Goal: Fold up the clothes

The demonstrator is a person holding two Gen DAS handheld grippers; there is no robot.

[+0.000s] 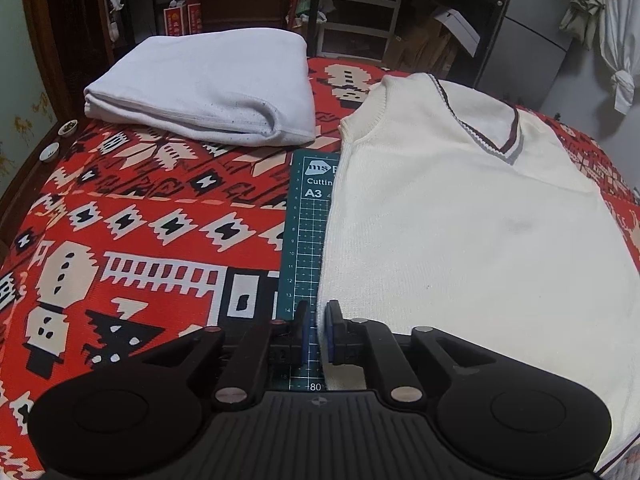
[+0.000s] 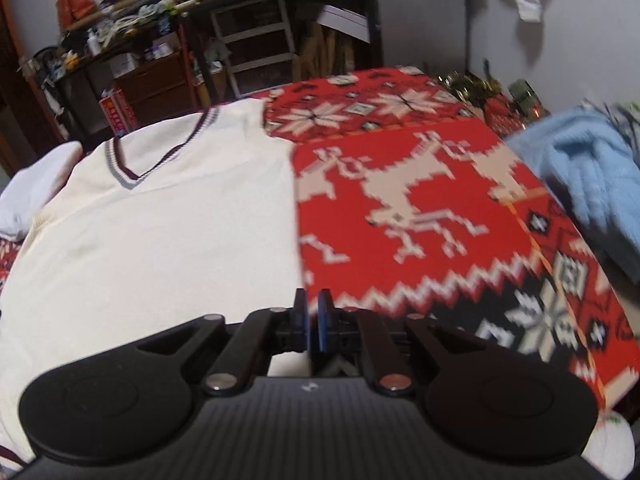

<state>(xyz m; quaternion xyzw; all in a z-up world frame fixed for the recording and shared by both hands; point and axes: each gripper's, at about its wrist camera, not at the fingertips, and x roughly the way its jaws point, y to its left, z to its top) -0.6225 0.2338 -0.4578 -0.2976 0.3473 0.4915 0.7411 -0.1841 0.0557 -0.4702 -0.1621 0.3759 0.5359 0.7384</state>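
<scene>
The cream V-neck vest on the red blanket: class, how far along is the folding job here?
Done: a white garment lies folded at the far left. In hand: the cream vest lies flat and unfolded, part over the green cutting mat. The left tool and the right tool are nearly shut at its side edges, gripping nothing visible. Left: folding the vest, then the crumpled blue garment.

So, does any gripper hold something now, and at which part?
It cannot be told. Both the left gripper and right gripper sit nearly closed at the cream vest's side edges, with no visible fabric between them.
</scene>
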